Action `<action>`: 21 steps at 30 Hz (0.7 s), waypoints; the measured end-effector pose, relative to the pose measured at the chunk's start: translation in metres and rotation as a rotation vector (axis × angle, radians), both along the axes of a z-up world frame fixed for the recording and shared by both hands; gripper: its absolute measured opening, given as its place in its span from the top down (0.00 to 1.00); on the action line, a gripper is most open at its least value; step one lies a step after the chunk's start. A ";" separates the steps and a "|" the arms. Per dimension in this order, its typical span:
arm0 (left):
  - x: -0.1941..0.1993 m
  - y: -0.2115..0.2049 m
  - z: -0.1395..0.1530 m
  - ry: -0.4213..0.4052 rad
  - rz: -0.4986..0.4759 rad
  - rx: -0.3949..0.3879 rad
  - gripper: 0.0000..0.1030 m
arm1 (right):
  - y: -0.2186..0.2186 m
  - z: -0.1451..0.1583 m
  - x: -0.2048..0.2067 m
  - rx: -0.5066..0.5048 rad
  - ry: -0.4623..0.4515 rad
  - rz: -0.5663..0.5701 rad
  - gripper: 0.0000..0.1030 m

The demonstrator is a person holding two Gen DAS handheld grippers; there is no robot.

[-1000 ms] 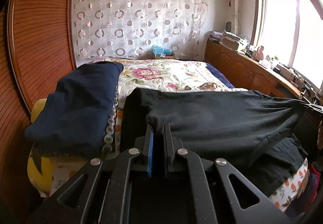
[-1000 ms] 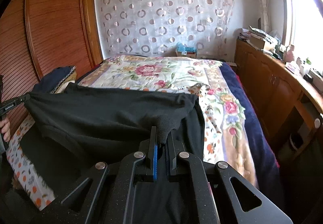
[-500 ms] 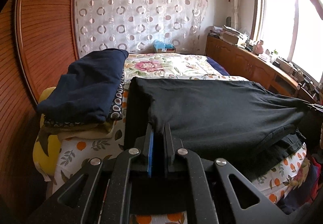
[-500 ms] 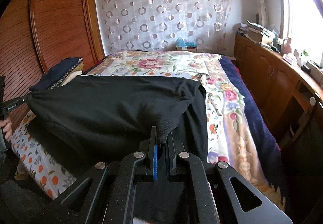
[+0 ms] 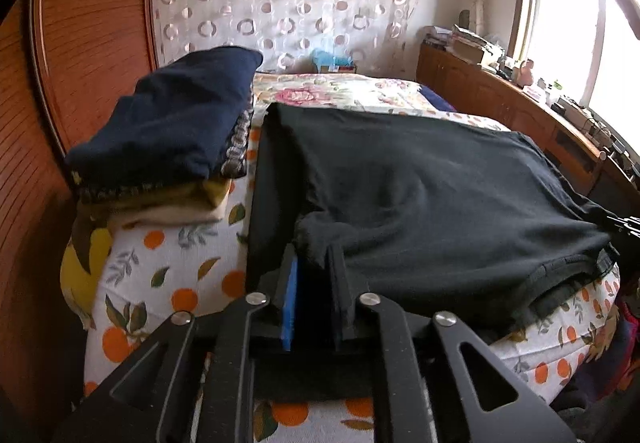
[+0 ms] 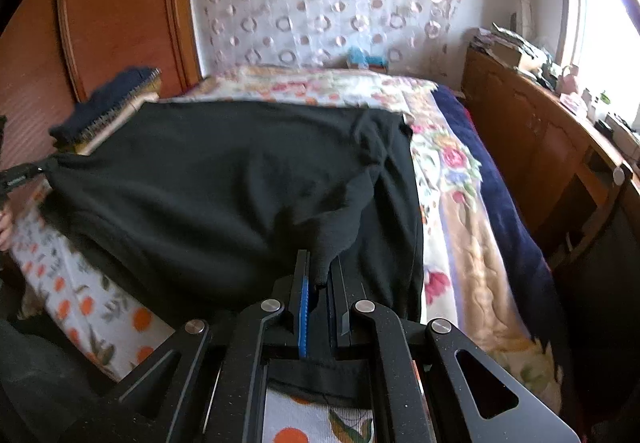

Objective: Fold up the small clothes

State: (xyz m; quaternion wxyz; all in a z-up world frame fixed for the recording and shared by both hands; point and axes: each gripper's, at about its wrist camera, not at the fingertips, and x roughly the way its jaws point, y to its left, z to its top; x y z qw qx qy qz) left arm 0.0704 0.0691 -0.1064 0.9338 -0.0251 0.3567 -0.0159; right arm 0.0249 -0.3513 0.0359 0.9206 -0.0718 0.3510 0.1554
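Both tongs drop black top onto bed; left tongs just loosening, cloth betw. them; right tongs pinch corner, long axis L-R.

black garment, orange-print sheet, navy folded stack

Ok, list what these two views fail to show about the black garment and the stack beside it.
- Black garment: its near hem, left wrist view, hidden behind the left gripper.
- Its underside, both views, folded under.
- Folded stack: right wrist view, blurred and partly behind the garment.
- Stack's lower layers, left wrist view: indistinct.
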 end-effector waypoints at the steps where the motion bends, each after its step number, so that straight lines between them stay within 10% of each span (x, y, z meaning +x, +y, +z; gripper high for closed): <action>1: -0.003 0.001 0.000 -0.002 0.003 0.003 0.77 | 0.001 0.001 0.001 -0.010 0.001 -0.009 0.87; 5: -0.011 0.004 0.002 -0.012 0.007 -0.012 0.53 | 0.004 0.012 0.004 -0.028 -0.020 -0.031 0.76; 9: -0.016 0.004 0.004 -0.019 -0.002 -0.017 0.27 | 0.006 0.024 0.002 -0.019 -0.071 -0.049 0.43; 21: -0.013 0.005 -0.007 0.018 0.017 0.018 0.25 | 0.065 -0.001 0.032 -0.010 -0.029 0.101 0.38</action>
